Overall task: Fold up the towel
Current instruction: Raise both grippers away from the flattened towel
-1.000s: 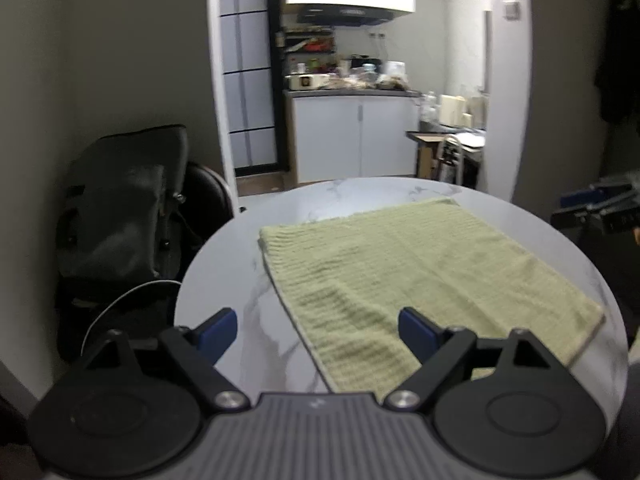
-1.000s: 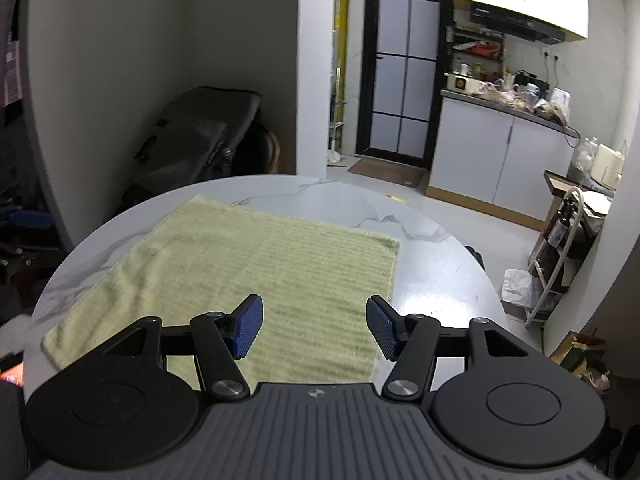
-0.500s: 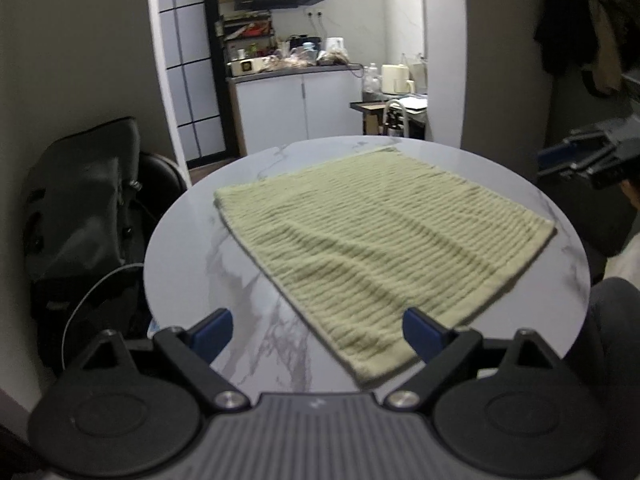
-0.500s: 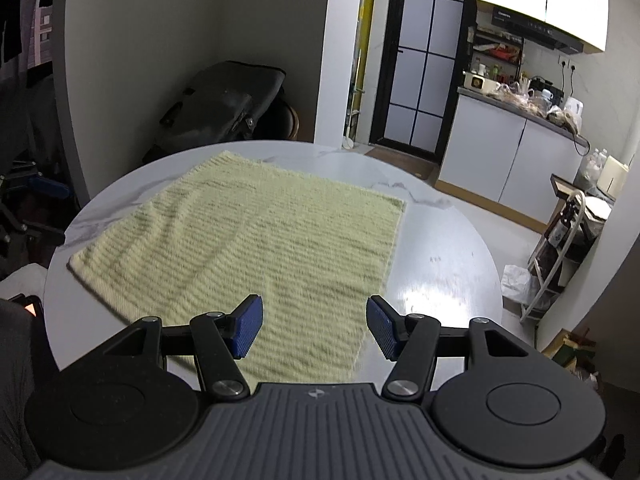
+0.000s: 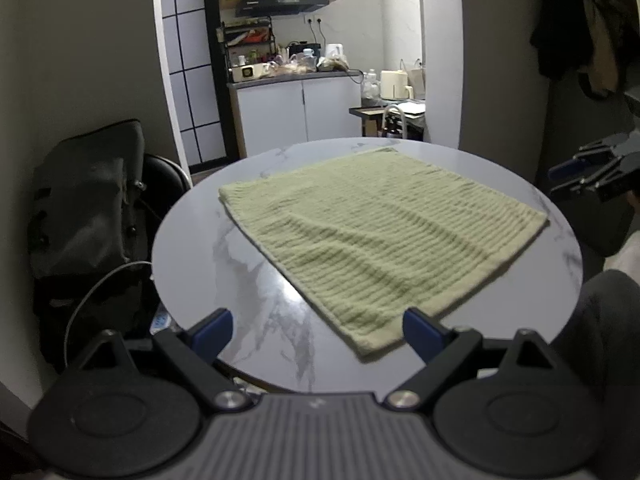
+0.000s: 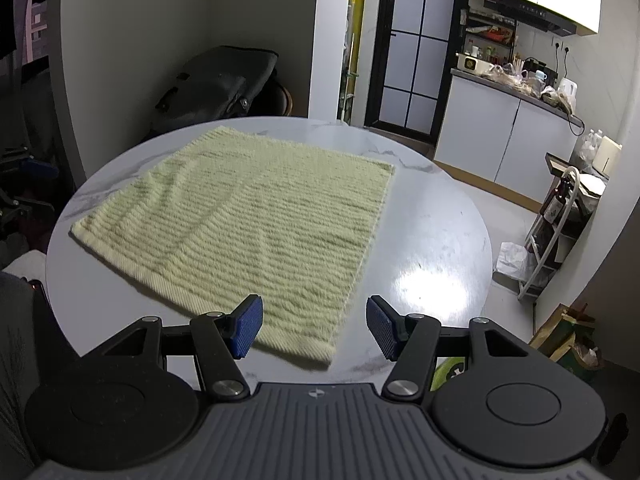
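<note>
A pale green ribbed towel lies spread flat on the round white marble table; it also shows in the right wrist view. My left gripper is open and empty, held above the table's near edge, with the towel's near corner just ahead of its right finger. My right gripper is open and empty, with another near corner of the towel between its blue pads. The right gripper also shows in the left wrist view, off the table's right side.
A dark bag on a chair stands left of the table. Kitchen cabinets and a cluttered counter lie beyond. A wire rack and bags stand on the floor right of the table.
Both grippers have drawn back and risen from the table, so the whole towel and table now show. The towel has not moved. Both stay open.
</note>
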Tool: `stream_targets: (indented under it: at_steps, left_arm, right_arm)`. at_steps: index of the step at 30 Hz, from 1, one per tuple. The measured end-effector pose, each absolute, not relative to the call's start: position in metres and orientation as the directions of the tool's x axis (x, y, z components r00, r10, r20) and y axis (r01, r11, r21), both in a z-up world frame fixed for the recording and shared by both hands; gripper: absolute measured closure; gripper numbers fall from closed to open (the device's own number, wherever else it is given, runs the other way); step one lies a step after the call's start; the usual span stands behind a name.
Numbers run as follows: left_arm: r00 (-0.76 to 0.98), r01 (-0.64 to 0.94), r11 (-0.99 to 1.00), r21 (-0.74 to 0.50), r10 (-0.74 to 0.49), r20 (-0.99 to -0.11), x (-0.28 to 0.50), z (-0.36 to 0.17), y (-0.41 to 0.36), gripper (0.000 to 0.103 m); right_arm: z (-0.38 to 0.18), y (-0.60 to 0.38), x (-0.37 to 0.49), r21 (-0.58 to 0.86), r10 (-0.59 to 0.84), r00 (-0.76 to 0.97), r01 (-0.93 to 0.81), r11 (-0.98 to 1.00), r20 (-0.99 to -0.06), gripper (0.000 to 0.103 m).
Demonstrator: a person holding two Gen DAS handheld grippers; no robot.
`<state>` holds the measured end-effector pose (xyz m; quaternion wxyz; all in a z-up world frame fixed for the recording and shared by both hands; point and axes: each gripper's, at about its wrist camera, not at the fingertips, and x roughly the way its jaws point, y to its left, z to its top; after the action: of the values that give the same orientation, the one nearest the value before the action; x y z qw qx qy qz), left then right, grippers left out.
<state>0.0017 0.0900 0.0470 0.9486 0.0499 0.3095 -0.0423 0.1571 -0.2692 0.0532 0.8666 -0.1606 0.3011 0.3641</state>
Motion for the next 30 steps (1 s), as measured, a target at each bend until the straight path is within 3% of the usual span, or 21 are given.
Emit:
stream_targets:
  at_steps: [17, 30]
  left_arm:
    - [0.824, 0.139, 0.988, 0.06, -0.082, -0.56, -0.007, 0.04, 0.068, 0.009]
    - [0.767, 0.164, 0.986, -0.007, -0.132, -0.628, 0.004, 0.023, 0.064, 0.03]
  right_arm:
    - [0.04, -0.283, 0.146, -0.061, 0.515, 0.556, -0.716, 0.696, -0.652, 0.041]
    - [0.033, -0.275, 0.15, -0.048, 0.527, 0.54, -0.727, 0.685, -0.656, 0.042]
